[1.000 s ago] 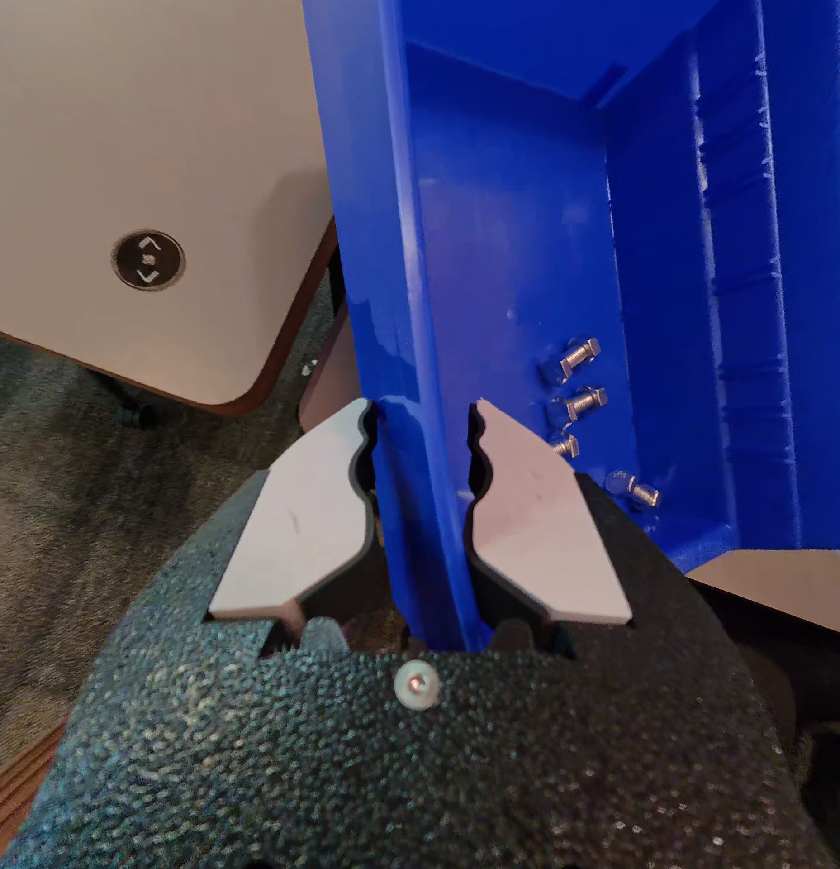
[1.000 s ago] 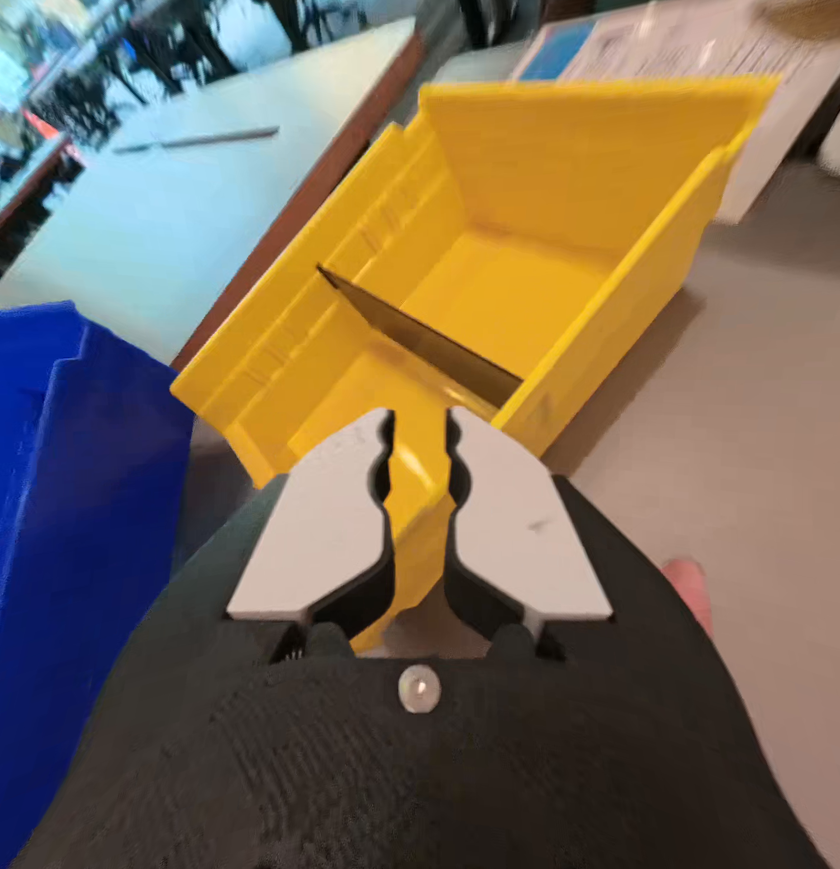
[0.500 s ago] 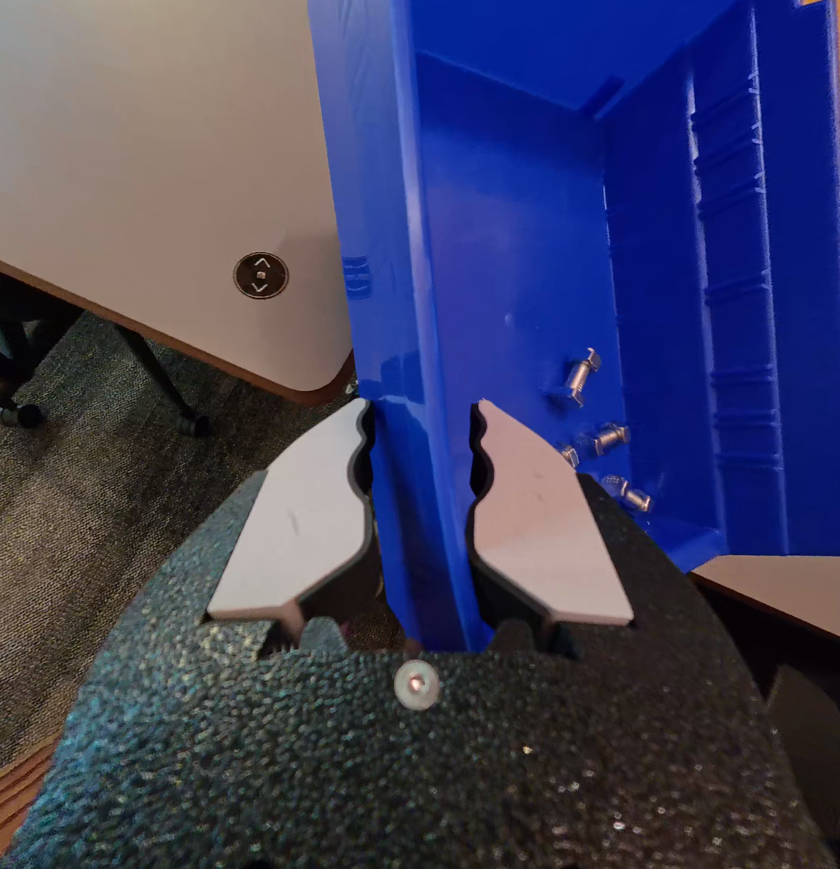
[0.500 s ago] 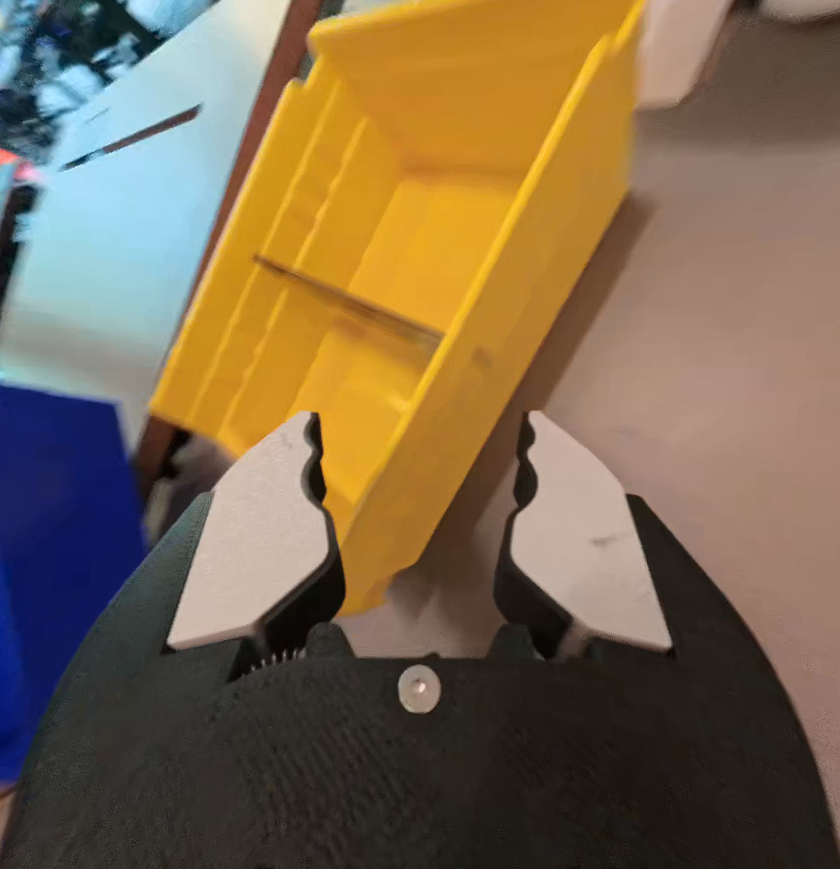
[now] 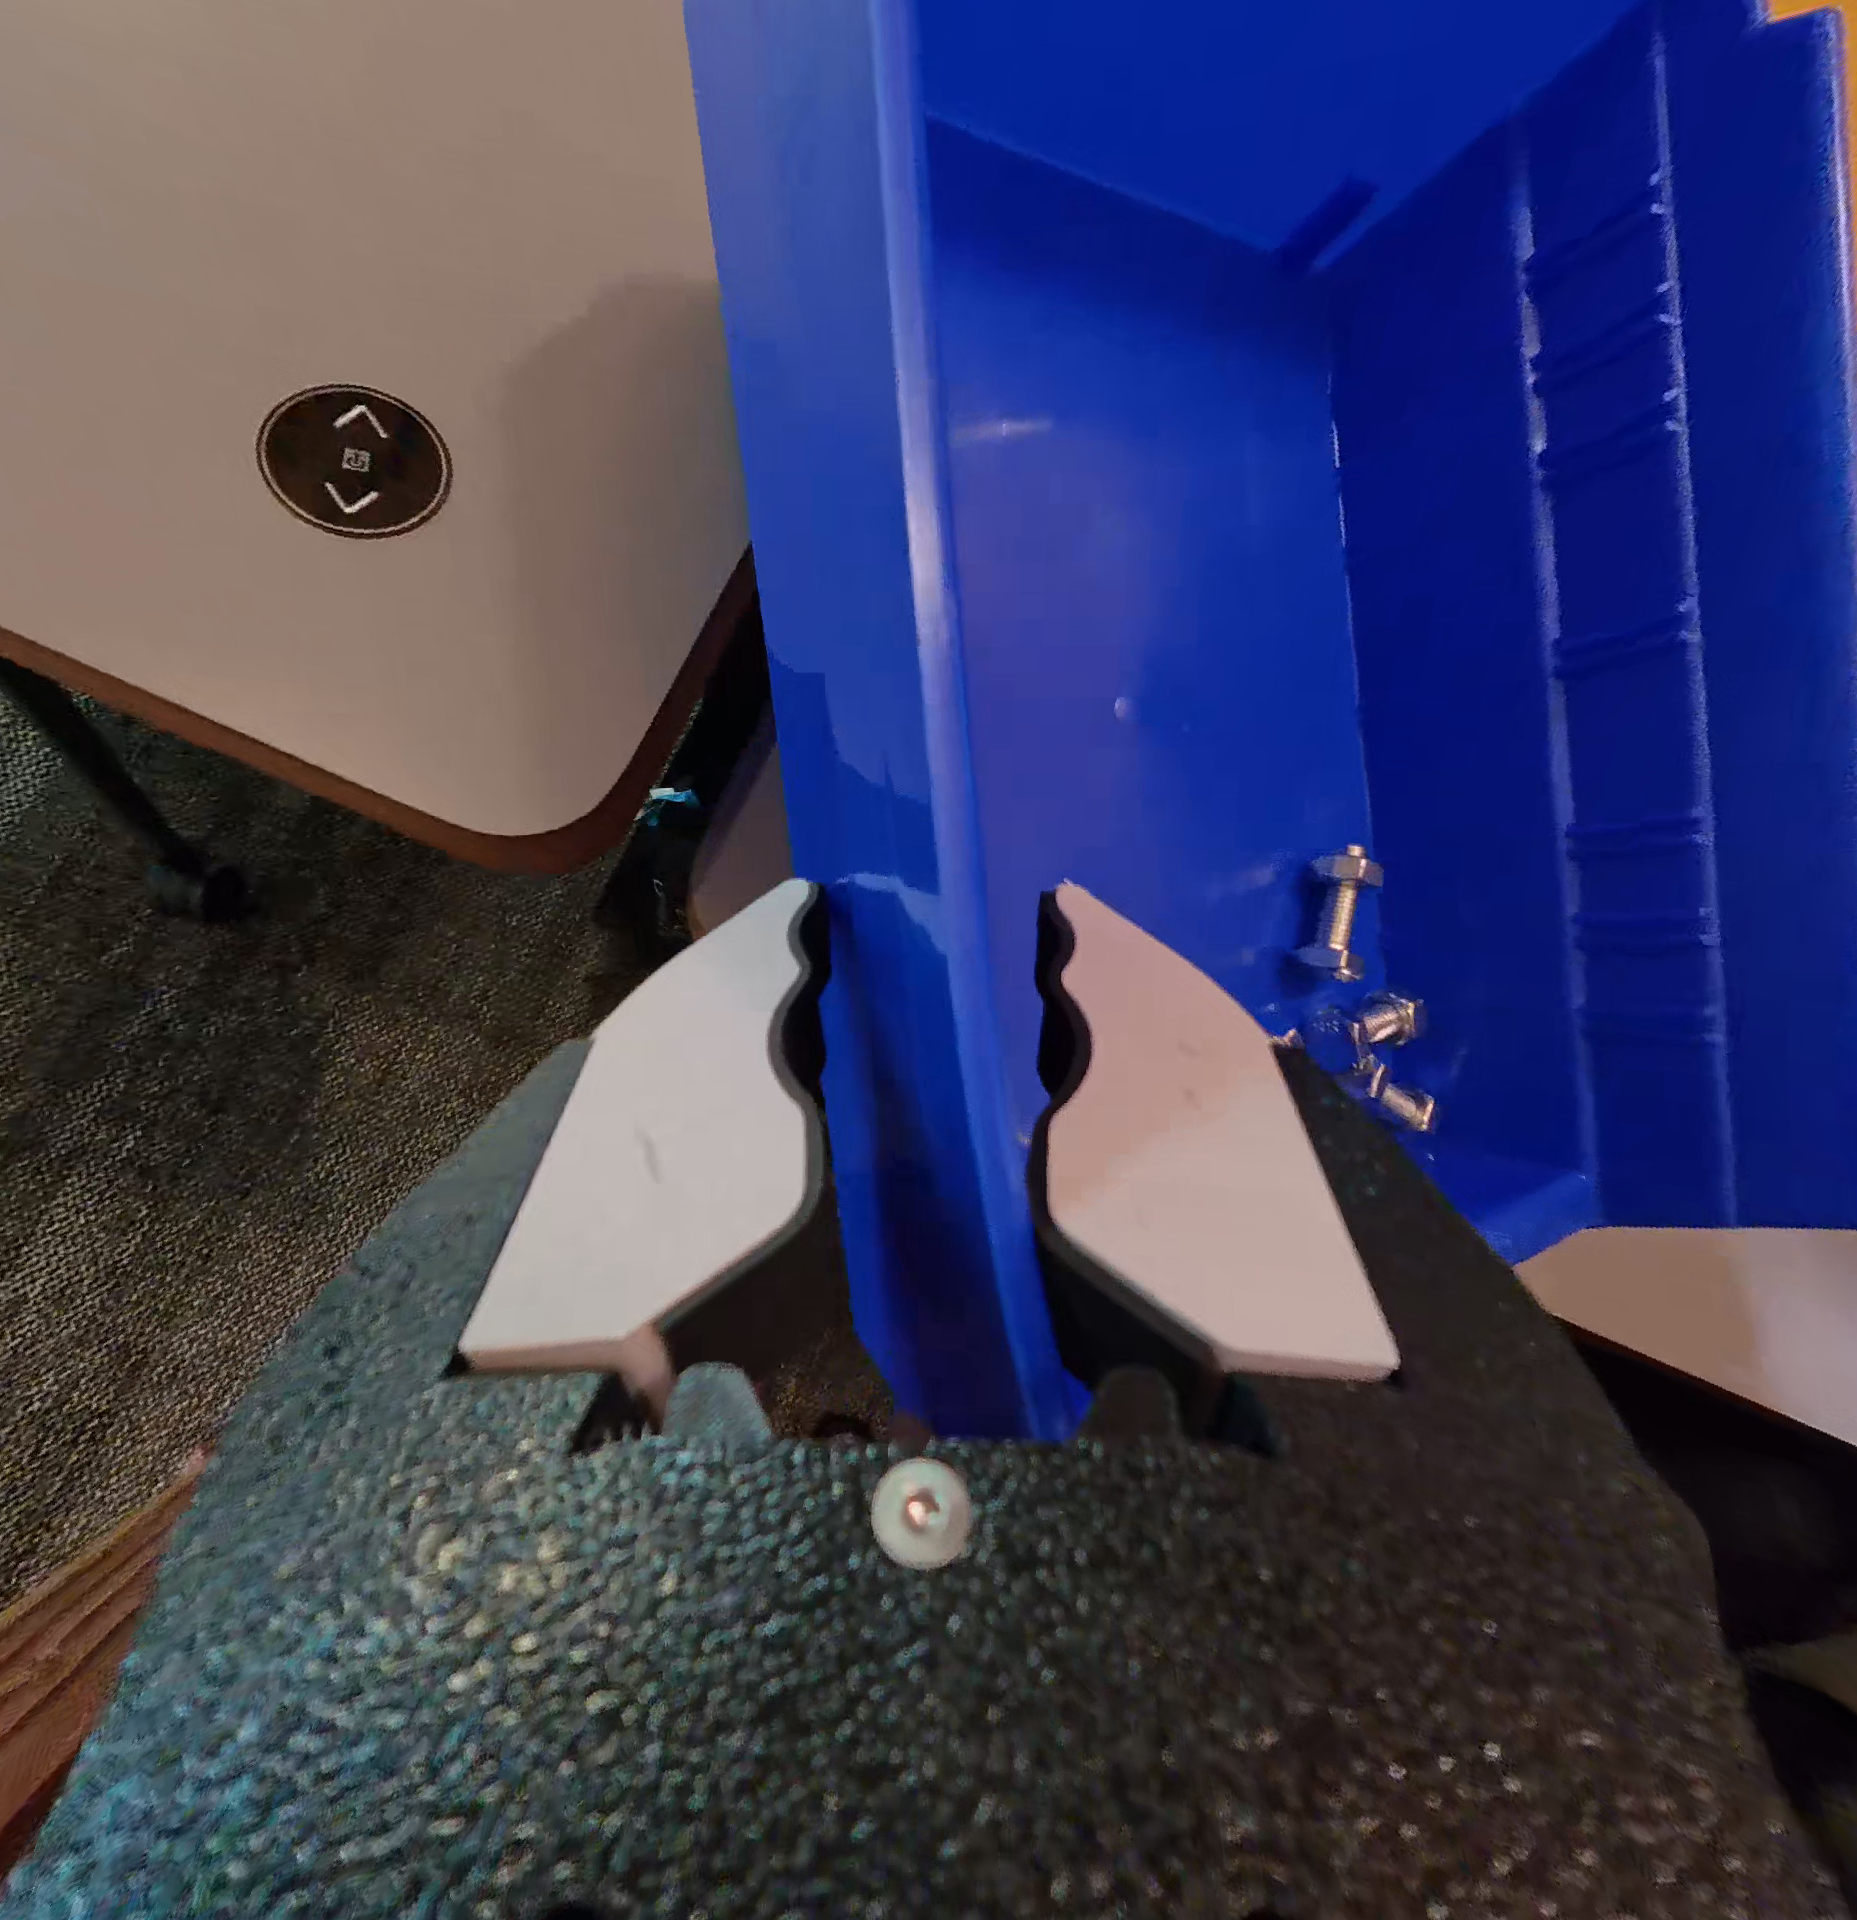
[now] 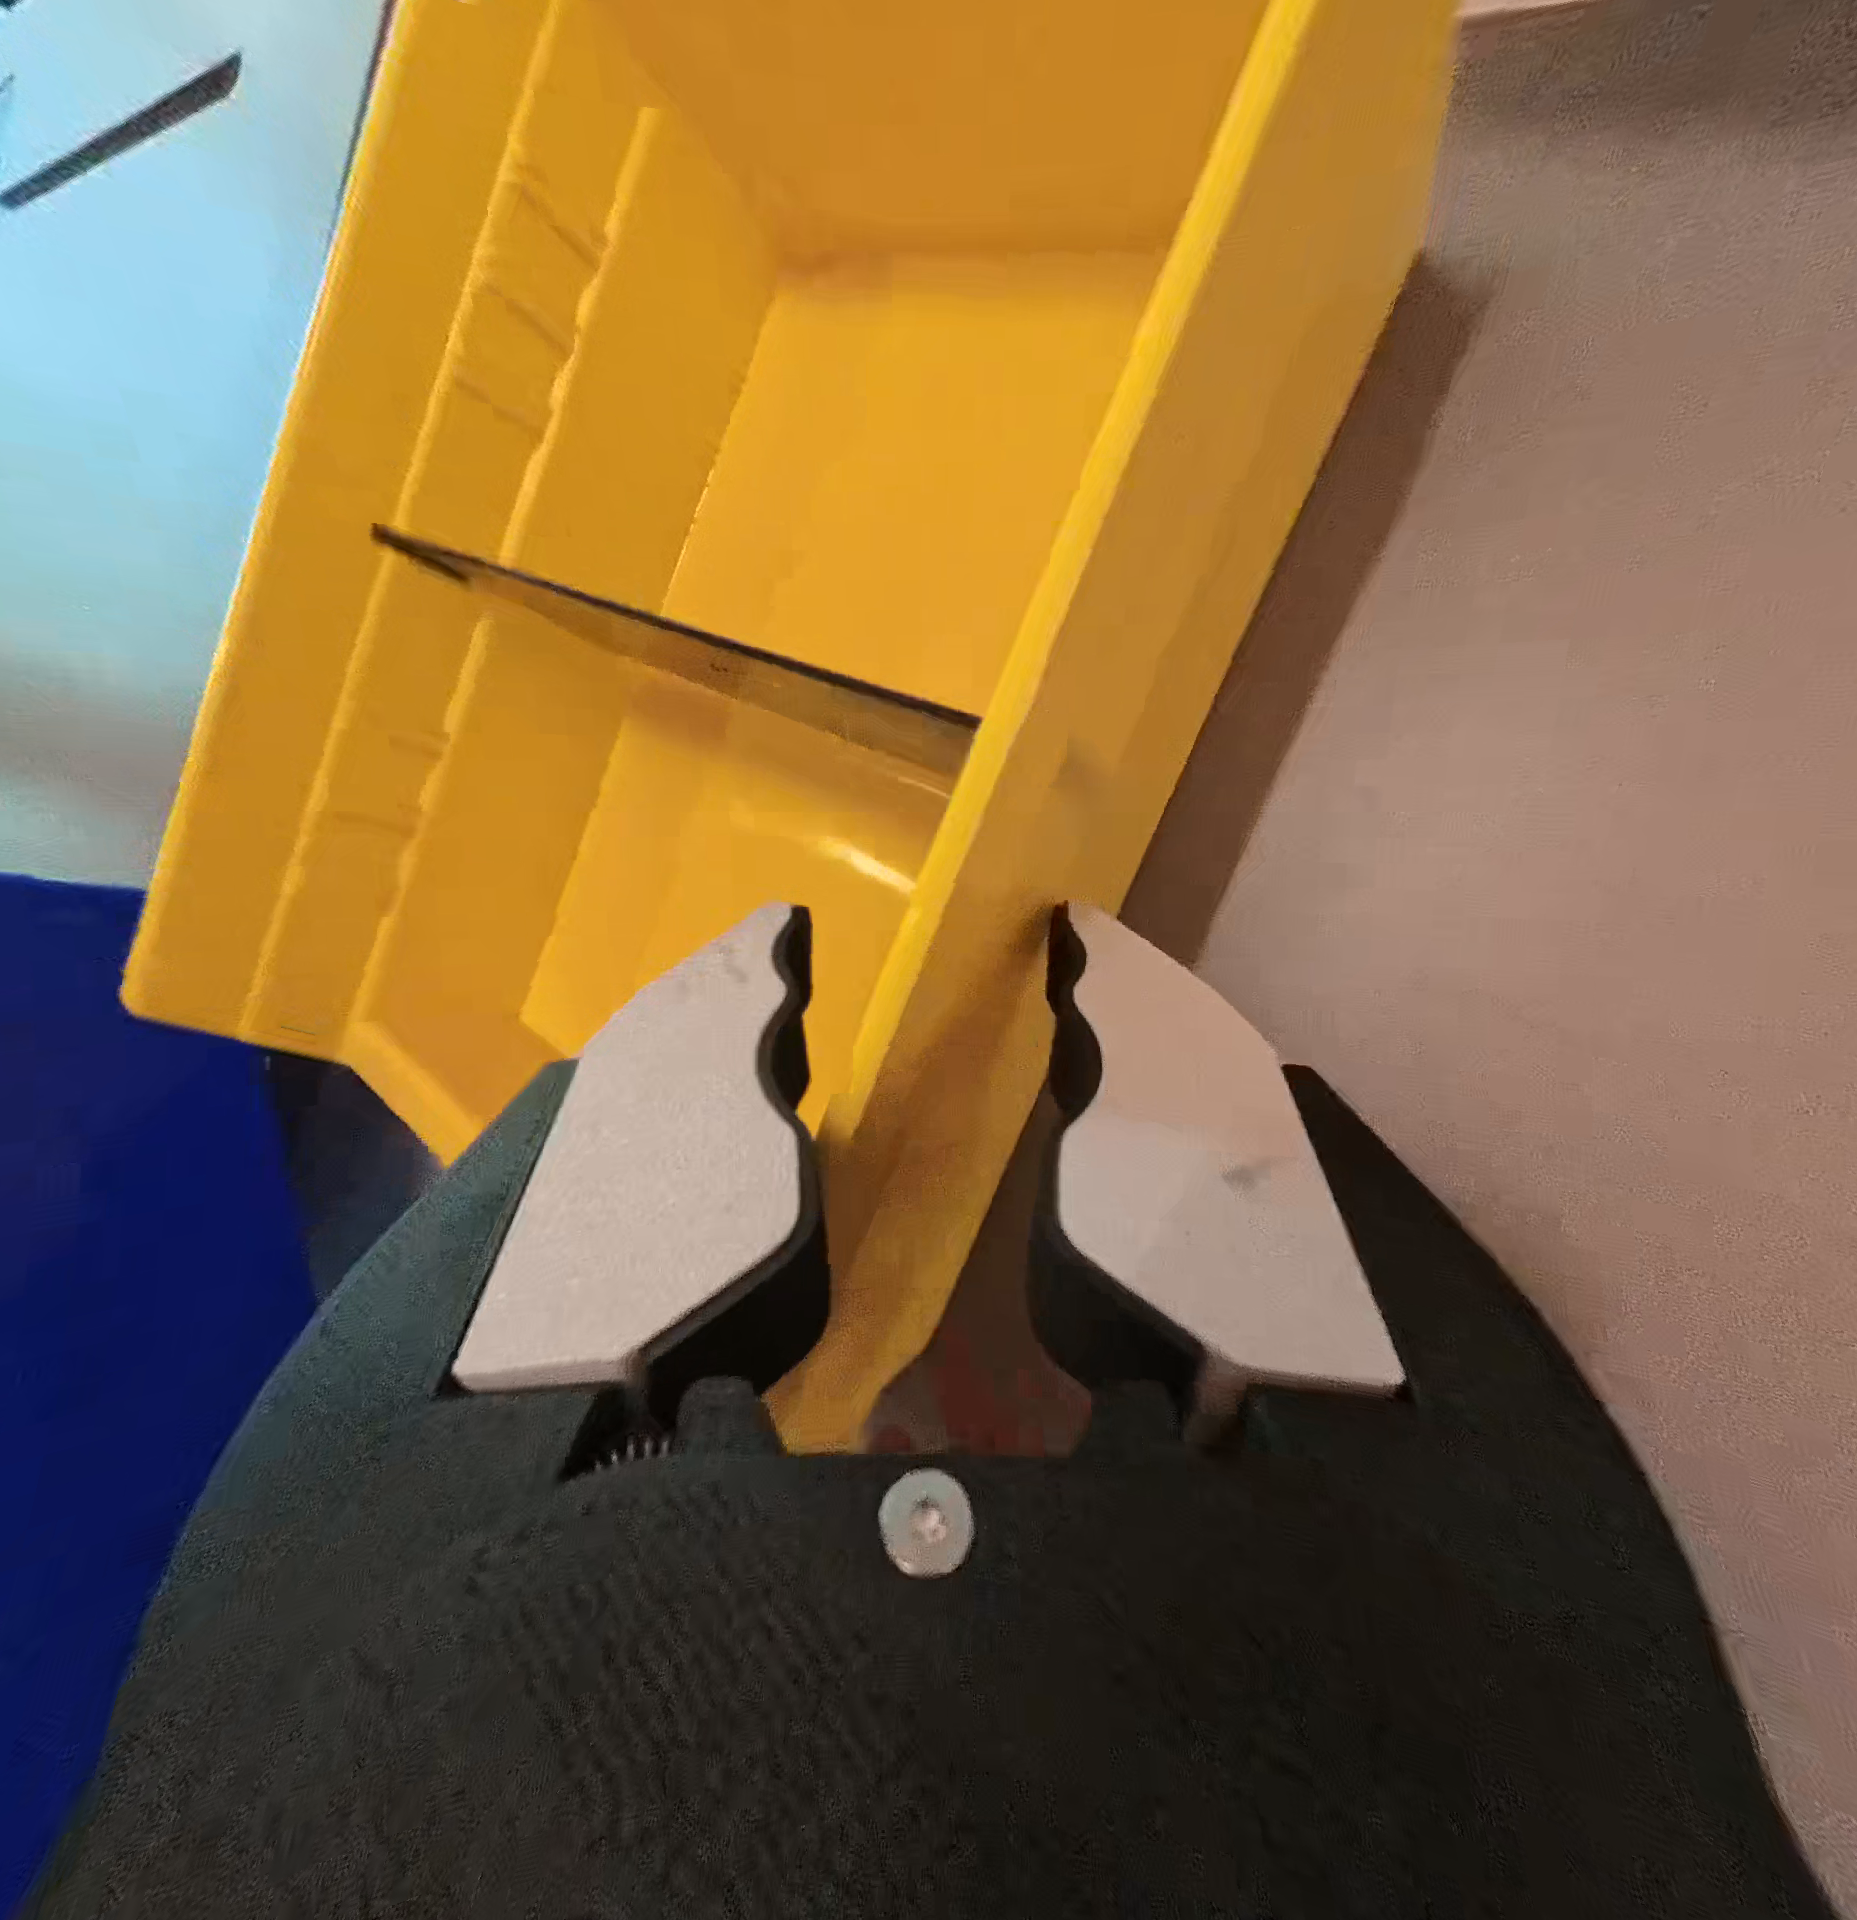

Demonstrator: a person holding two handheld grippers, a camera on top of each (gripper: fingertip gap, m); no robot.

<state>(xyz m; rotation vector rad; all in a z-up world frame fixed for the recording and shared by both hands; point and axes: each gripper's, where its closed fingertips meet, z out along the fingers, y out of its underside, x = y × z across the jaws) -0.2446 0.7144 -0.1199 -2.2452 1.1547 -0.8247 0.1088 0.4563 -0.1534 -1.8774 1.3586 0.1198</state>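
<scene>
1. Left gripper (image 5: 929,914) clamped on side wall of tilted blue plastic bin (image 5: 1132,623); small silver bolts (image 5: 1360,997) heaped in its lower corner.
2. Right gripper (image 6: 924,920) astride side wall of yellow plastic bin (image 6: 903,468) at tabletop (image 6: 1578,727) edge; grip uncertain.

The blue bin (image 5: 1163,520) runs off the top edge; the lowest bolts (image 5: 1371,1049) perhaps continue behind the tongs.
</scene>
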